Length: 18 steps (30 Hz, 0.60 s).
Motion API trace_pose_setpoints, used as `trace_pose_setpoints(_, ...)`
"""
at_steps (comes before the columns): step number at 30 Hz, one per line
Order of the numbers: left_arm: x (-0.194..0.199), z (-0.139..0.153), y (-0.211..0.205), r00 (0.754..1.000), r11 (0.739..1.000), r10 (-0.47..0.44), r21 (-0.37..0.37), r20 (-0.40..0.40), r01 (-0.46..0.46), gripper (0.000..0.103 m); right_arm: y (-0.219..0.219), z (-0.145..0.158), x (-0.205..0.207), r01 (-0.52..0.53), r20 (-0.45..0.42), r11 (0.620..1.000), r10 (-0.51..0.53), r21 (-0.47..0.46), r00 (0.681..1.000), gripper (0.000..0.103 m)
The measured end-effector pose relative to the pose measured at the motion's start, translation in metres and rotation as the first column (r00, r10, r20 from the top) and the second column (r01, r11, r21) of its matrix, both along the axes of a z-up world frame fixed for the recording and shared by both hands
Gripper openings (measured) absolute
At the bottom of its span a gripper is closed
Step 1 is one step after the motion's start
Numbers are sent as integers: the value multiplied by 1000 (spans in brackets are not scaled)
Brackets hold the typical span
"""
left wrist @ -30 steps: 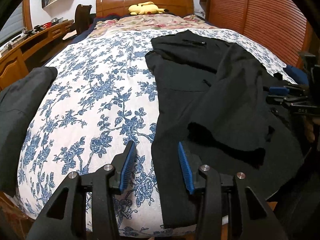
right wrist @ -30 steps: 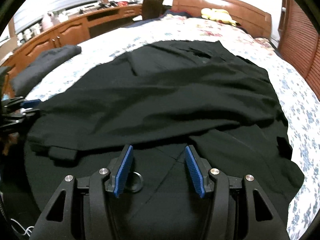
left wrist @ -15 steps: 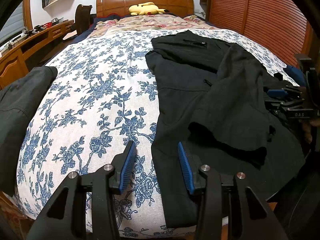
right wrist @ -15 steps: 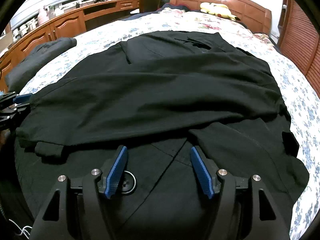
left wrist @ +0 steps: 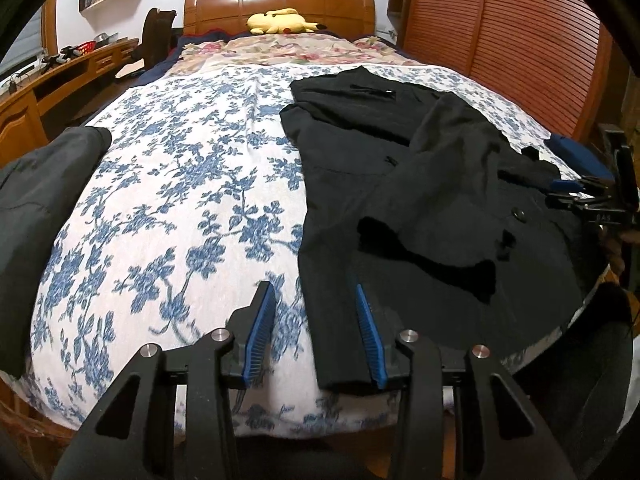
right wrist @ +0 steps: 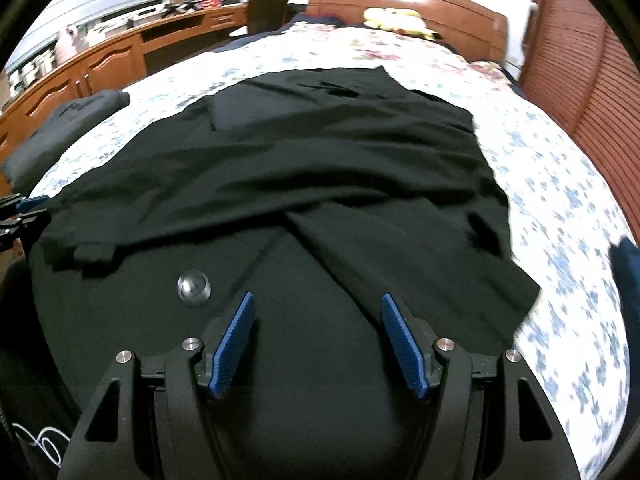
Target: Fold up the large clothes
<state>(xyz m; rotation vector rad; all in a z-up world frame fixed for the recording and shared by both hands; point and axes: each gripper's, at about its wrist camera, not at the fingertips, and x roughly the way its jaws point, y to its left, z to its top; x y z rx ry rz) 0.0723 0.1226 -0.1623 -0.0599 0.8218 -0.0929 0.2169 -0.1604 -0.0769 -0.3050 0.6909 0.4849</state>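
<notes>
A large black coat (left wrist: 360, 152) lies spread on the right half of a bed with a blue-flowered sheet (left wrist: 180, 200). One sleeve (left wrist: 440, 200) is folded across its body. My left gripper (left wrist: 316, 320) hovers open over the coat's near left hem; the hem edge lies below the gap and the pads do not press it. In the right wrist view the coat (right wrist: 320, 160) fills the middle. My right gripper (right wrist: 316, 320) stands open just above the lower front, with a round button (right wrist: 194, 286) to its left. Each gripper shows at the edge of the other's view.
A folded dark garment (left wrist: 36, 200) lies on the bed's left edge. A yellow plush toy (left wrist: 280, 20) rests by the wooden headboard (left wrist: 280, 0). A wooden desk (right wrist: 100, 64) runs along the left, and slatted wardrobe doors (left wrist: 500, 40) along the right. A blue item (right wrist: 628, 264) sits at the bed's right edge.
The right gripper's jaws have spread wider and it has slid to the right over the coat, so the button now lies left of its fingers. The left gripper has hardly moved.
</notes>
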Motion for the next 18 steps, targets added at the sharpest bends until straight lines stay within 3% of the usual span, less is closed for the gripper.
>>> trace_pose_setpoints(4, -5, 1, 3, 1000, 1000, -1, -12, 2, 1, 40, -31, 5, -15, 56, 8, 998, -57, 10, 998, 68)
trace_pose_setpoints(8, -7, 2, 1, 1000, 1000, -15, -17, 5, 15, 29, -61, 4, -27, 122, -2, 992, -122, 7, 992, 68)
trace_pose_setpoints(18, -13, -2, -1, 1000, 1000, -12, -22, -17, 12, 28, -108, 3, -56, 220, -45, 975, -221, -16, 974, 68)
